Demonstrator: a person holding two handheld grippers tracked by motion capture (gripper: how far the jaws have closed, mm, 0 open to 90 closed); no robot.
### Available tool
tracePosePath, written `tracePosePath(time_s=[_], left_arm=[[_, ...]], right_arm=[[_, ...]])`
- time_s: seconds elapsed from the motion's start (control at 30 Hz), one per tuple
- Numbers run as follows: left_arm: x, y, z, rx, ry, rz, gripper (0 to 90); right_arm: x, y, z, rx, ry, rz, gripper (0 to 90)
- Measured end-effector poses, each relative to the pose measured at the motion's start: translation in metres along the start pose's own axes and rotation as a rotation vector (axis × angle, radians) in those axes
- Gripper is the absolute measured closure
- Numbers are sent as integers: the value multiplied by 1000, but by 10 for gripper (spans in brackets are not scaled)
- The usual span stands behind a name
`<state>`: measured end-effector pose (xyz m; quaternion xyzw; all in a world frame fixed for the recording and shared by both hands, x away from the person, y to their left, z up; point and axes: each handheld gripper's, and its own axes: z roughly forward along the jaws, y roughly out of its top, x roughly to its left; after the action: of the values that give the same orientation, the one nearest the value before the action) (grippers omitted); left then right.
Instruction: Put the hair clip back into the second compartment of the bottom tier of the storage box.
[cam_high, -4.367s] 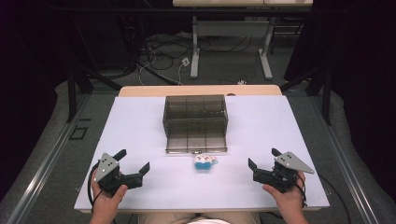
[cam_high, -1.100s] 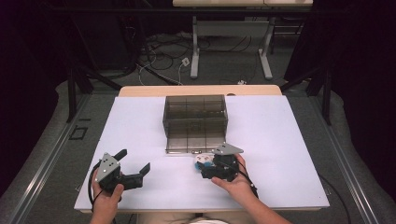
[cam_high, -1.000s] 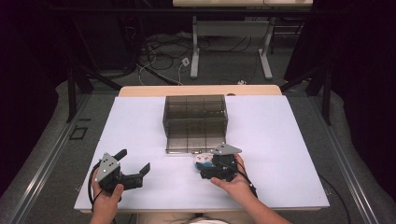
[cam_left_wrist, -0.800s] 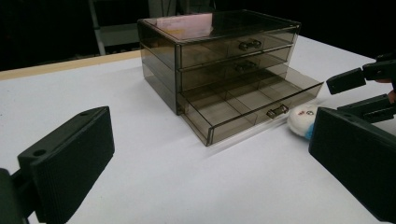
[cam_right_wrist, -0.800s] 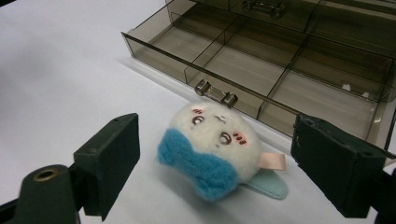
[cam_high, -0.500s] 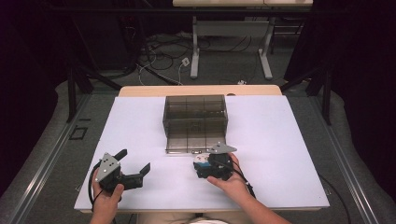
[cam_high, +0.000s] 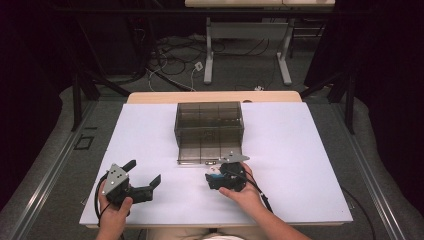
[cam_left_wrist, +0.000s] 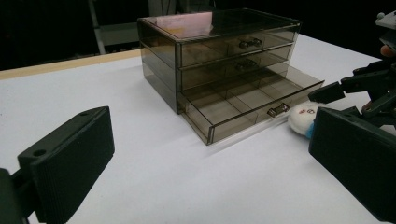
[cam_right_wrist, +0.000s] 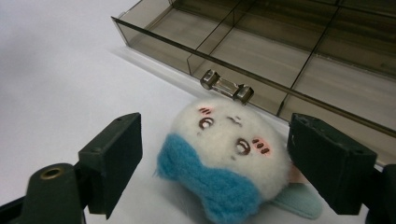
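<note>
With the bottom drawer (cam_right_wrist: 299, 51) pulled open to take it, the plush (cam_right_wrist: 224, 154) lies just at its handle; the right gripper (cam_right_wrist: 215, 163) straddles it, jaws closing in but not yet pressing. The left gripper (cam_high: 145, 184) waits open, near left.

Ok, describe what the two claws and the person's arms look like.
Both the left claw and the right claw are black, each with two blocky jaws whose pads are ribbed. Each carries a grey three-cornered plate on top, and a black cable trails from each. The forearms are bare; no sleeves show.
</note>
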<state>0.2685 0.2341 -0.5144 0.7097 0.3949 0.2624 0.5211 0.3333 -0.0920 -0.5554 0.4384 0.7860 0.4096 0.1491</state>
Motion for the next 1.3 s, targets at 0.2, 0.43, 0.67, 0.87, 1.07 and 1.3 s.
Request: tracePosePath(time_s=[0.2, 0.43, 0.67, 0.87, 1.07, 1.3], left_arm=[[0, 0, 0, -1, -1, 0, 3], [0, 0, 0, -3, -3, -7, 3], [0, 0, 0, -1, -1, 0, 3], [0, 0, 0, 7, -8, -11, 3], [0, 0, 0, 5, -6, -10, 3], [0, 0, 1, 4, -5, -11, 3]], right_arm=[[0, -1, 4, 22, -8, 1, 193], [-1, -2, 6, 39, -16, 8, 221], [0, -2, 6, 41, -32, -12, 272], [0, -1, 3, 71, -30, -17, 291], [2, 0, 1, 92, -29, -14, 298], [4, 0, 1, 61, -28, -9, 299]])
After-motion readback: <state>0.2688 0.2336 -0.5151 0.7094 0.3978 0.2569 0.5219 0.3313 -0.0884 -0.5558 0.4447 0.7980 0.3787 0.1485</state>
